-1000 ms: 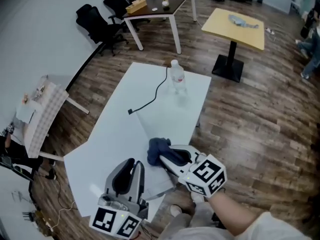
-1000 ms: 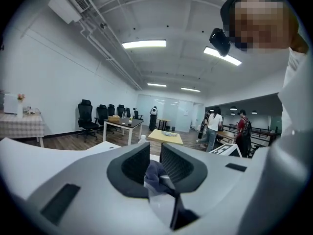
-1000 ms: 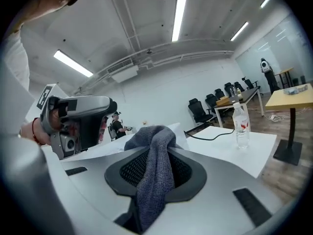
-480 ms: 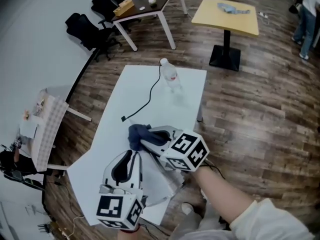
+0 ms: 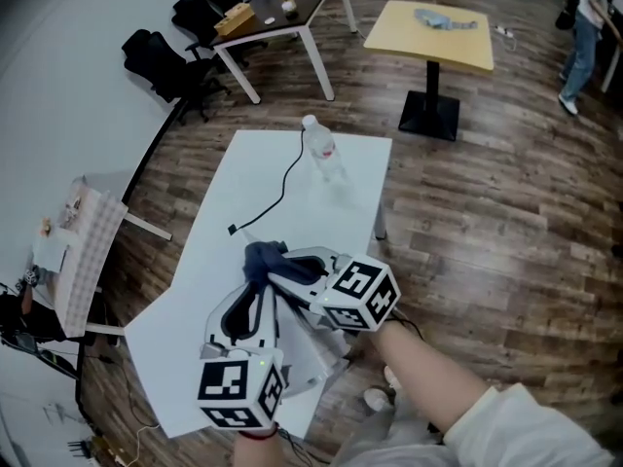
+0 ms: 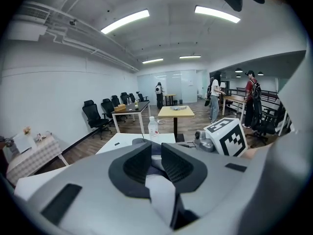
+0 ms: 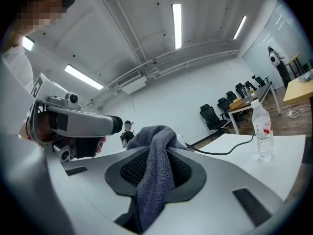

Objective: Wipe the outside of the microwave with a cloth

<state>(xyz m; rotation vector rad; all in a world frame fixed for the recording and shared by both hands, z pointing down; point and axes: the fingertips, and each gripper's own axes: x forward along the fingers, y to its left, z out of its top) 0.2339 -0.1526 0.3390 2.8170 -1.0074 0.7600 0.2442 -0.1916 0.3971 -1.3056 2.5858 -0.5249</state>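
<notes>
Right gripper view: blue-grey cloth (image 7: 152, 140) clamped in right gripper (image 7: 156, 168), tail drooped. Left gripper (image 6: 155, 155) jaws parted, nothing pinched. Cloth judged soft, light, floppy; best gripped at bunched fold.

Both grippers have a smooth light grey shell, with black ribbed pads inside the fingers (image 6: 138, 165). The left gripper (image 5: 256, 298) carries a white cube (image 5: 238, 389) with black square markers; the right gripper (image 5: 279, 269) carries the same. The right arm wears a pale sleeve (image 5: 511, 428).
</notes>
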